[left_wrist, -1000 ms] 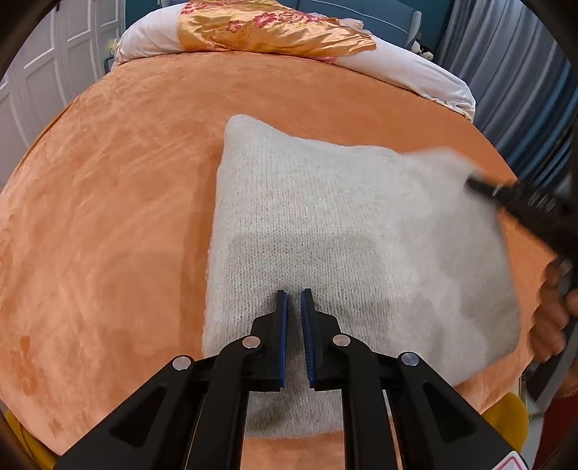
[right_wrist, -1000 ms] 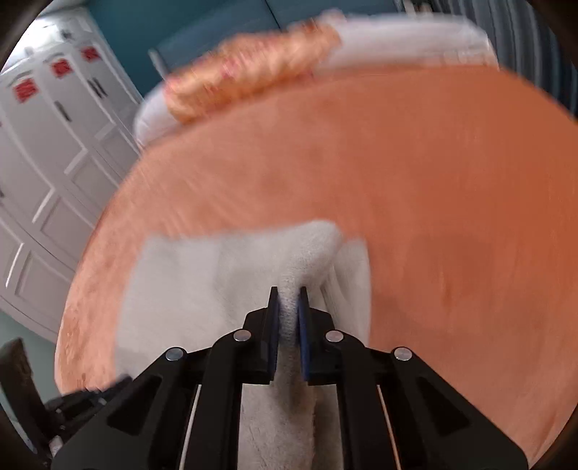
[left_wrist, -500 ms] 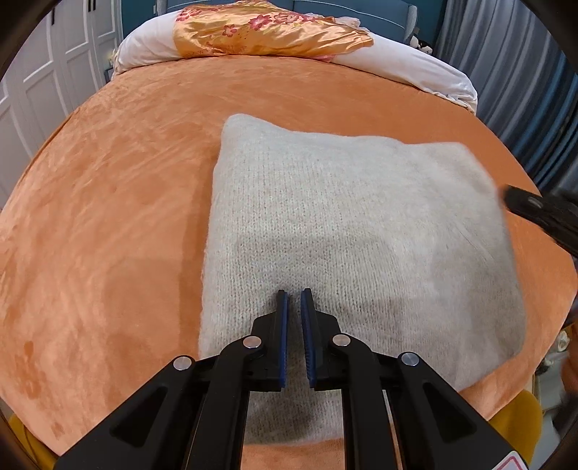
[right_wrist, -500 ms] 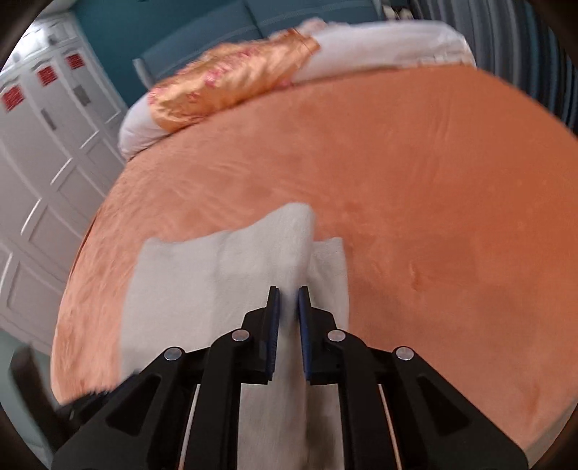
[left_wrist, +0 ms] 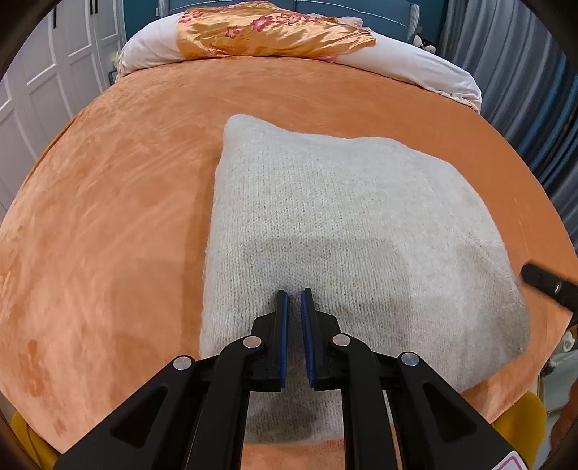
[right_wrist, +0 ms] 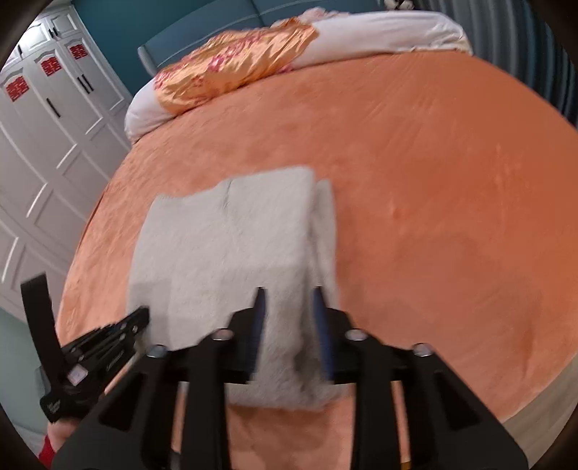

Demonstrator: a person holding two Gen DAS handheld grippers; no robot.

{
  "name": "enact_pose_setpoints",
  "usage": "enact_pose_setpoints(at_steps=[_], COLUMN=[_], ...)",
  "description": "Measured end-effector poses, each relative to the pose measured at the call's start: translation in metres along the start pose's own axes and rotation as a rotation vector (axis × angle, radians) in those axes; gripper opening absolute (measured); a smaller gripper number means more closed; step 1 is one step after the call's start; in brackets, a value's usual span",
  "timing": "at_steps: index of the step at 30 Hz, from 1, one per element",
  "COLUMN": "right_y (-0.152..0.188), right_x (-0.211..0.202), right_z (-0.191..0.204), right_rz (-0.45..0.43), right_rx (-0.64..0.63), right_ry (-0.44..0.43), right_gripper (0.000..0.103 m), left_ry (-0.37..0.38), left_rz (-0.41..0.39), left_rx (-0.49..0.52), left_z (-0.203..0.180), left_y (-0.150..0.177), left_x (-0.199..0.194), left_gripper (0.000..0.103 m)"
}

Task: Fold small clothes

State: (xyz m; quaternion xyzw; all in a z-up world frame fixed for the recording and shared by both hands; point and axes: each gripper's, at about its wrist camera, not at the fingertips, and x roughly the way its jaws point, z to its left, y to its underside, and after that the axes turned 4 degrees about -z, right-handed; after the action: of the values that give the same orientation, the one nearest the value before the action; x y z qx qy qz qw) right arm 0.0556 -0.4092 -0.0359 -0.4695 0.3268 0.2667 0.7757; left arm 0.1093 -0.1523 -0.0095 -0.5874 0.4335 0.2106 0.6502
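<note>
A cream knitted garment (left_wrist: 346, 231) lies folded into a thick rectangle on the orange bedspread (left_wrist: 108, 202); it also shows in the right wrist view (right_wrist: 224, 253). My left gripper (left_wrist: 293, 300) is shut and empty, its tips over the garment's near edge. My right gripper (right_wrist: 287, 300) is open, its jaws apart over the garment's near right corner, with cloth between them but not pinched. The right gripper's tip shows at the right edge of the left wrist view (left_wrist: 549, 285). The left gripper shows at the lower left of the right wrist view (right_wrist: 104, 343).
White pillows with an orange floral cover (left_wrist: 267, 32) lie at the head of the bed. White wardrobe doors (right_wrist: 47, 119) stand to the left. Grey-blue curtains (left_wrist: 523, 90) hang on the right. The bed's foot edge runs just below the garment.
My right gripper has opened and let go of the garment's raised fold, which now lies flat. It has drawn back toward the bed's edge. The left gripper has hardly moved.
</note>
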Motion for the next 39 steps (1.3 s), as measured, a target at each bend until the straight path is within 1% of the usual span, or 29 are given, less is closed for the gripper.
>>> enact_pose_setpoints(at_steps=[1,3,5,7,8,10,11,13,18,20,21,23,24,26,27,29,30,32,34,35,37,39], right_y=[0.007,0.017,0.018,0.017,0.018,0.025,0.029,0.028,0.017,0.013,0.013,0.016,0.018,0.025,0.029,0.041,0.045,0.045,0.038,0.034,0.027,0.026], right_x=[0.008,0.017,0.007,-0.007,-0.003,0.022,0.034,0.037,0.017,0.0,-0.012,-0.025,-0.025,-0.017,-0.009,0.016,0.025,0.029,0.019,0.013,-0.002,-0.005], right_z=[-0.001,-0.003,-0.002,-0.001,-0.004,-0.014,-0.019,-0.019,-0.005,0.001,0.008,0.016,0.018,0.023,0.02,0.008,0.004,0.0,0.004,0.007,0.018,0.026], right_rz=[0.025,0.046,0.005,-0.04,-0.031,0.038,0.053,0.045,0.046,0.008,-0.019,-0.033,-0.025,0.005,0.028,0.097,0.114,0.112,0.114,0.101,0.065,0.066], right_rx=[-0.006,-0.015,-0.007,0.002,0.009,0.029,0.028,0.035,0.021,0.009,-0.018,-0.041,-0.05,-0.078,-0.086,-0.088,-0.082,-0.057,-0.049,-0.047,-0.074,-0.107], right_ry=[0.004,0.016,0.017,0.026,0.026,0.057,0.067,0.07,0.082,0.086,0.109,0.106,0.099,0.114,0.127,0.18,0.18,0.161,0.158,0.149,0.131,0.126], right_gripper=[0.033,0.014,0.012,0.012,0.012,0.012,0.012,0.013,0.016,0.017,0.017,0.017,0.017,0.016,0.016,0.015,0.015,0.015,0.016,0.016,0.015,0.015], left_ry=[-0.009,-0.017,-0.012,-0.003,-0.002,-0.005,-0.008,-0.021,-0.032,-0.039,-0.041,-0.043,-0.045,-0.052,-0.055,-0.058,-0.056,-0.058,-0.063,-0.065,-0.069,-0.077], left_rz=[-0.003,-0.004,0.002,0.008,0.008,0.008,0.011,0.011,0.013,0.016,0.017,0.018,0.017,0.015,0.015,0.016,0.019,0.021,0.021,0.021,0.021,0.02], left_rx=[0.006,0.013,0.006,0.001,0.0,0.002,0.002,0.008,0.005,0.011,0.01,0.008,0.009,0.013,0.015,0.018,0.019,0.026,0.032,0.032,0.032,0.035], left_z=[-0.002,-0.003,-0.001,0.001,0.002,0.002,0.001,0.0,-0.002,-0.003,-0.005,-0.007,-0.007,-0.009,-0.009,-0.01,-0.009,-0.009,-0.009,-0.009,-0.011,-0.013], left_y=[0.0,0.001,0.001,0.001,0.001,0.002,0.001,0.002,0.001,0.001,0.001,0.002,0.002,0.003,0.003,0.004,0.005,0.006,0.007,0.007,0.007,0.008], left_x=[0.0,0.0,-0.002,-0.003,-0.003,-0.002,-0.001,-0.001,-0.002,-0.003,-0.003,-0.003,-0.003,-0.003,-0.003,-0.004,-0.004,-0.005,-0.006,-0.005,-0.005,-0.005], left_gripper=[0.012,0.012,0.012,0.012,0.012,0.012,0.012,0.012,0.012,0.012,0.012,0.012,0.012,0.012,0.012,0.012,0.012,0.012,0.012,0.012,0.012,0.012])
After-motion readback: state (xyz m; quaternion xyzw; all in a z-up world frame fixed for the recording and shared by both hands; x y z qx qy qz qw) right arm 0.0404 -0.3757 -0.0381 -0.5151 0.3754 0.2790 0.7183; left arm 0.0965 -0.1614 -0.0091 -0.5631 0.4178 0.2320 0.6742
